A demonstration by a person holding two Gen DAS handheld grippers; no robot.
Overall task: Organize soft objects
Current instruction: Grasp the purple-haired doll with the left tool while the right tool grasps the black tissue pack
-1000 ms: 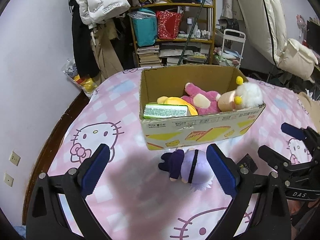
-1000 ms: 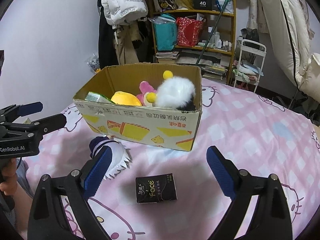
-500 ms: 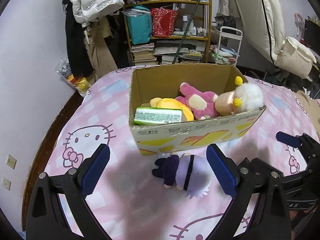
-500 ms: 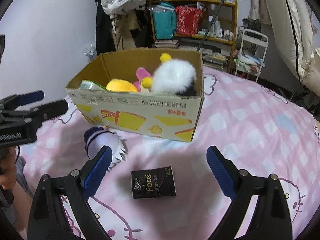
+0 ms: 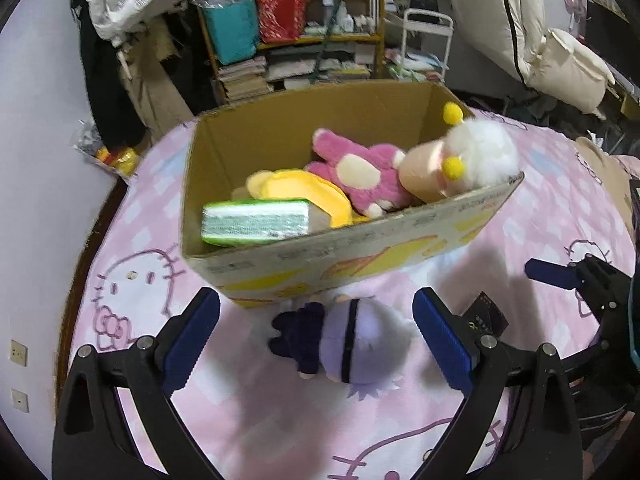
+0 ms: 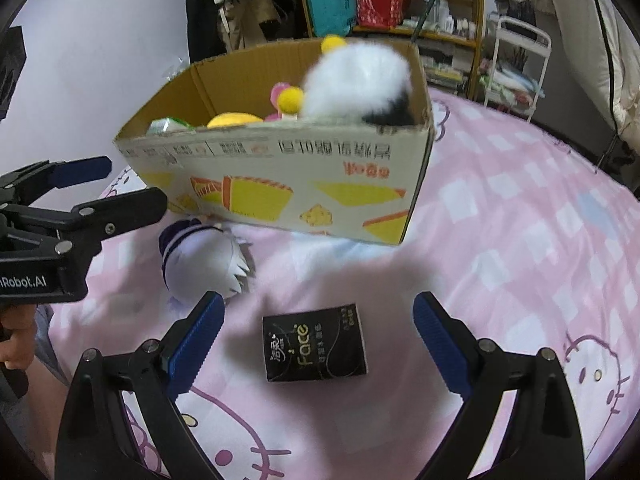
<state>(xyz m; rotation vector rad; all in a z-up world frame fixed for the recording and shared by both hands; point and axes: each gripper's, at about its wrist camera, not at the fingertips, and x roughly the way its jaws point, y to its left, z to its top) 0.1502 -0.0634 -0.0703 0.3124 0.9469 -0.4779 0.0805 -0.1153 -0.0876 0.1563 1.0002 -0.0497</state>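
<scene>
A purple and white plush doll (image 5: 344, 344) lies on the pink bed sheet just in front of the cardboard box (image 5: 344, 256); it also shows in the right wrist view (image 6: 200, 258). My left gripper (image 5: 316, 340) is open, its blue pads either side of the doll, above it. A black tissue pack (image 6: 315, 343) lies on the sheet between the pads of my open right gripper (image 6: 318, 342). The box (image 6: 280, 184) holds a pink plush (image 5: 360, 176), a yellow plush (image 5: 304, 192), a white fluffy plush (image 5: 476, 156) and a green pack (image 5: 256, 222).
The bed (image 6: 520, 216) has a pink Hello Kitty sheet. Behind it stand a cluttered wooden shelf (image 5: 304, 40), hanging coats (image 5: 132, 4) and a white trolley (image 5: 428, 36). The wall (image 5: 36, 120) lies to the left. The left gripper shows in the right wrist view (image 6: 92, 188).
Both grippers have moved forward and down: the left toward the purple doll, the right toward the black tissue pack. The box looms larger. Both stay open.
</scene>
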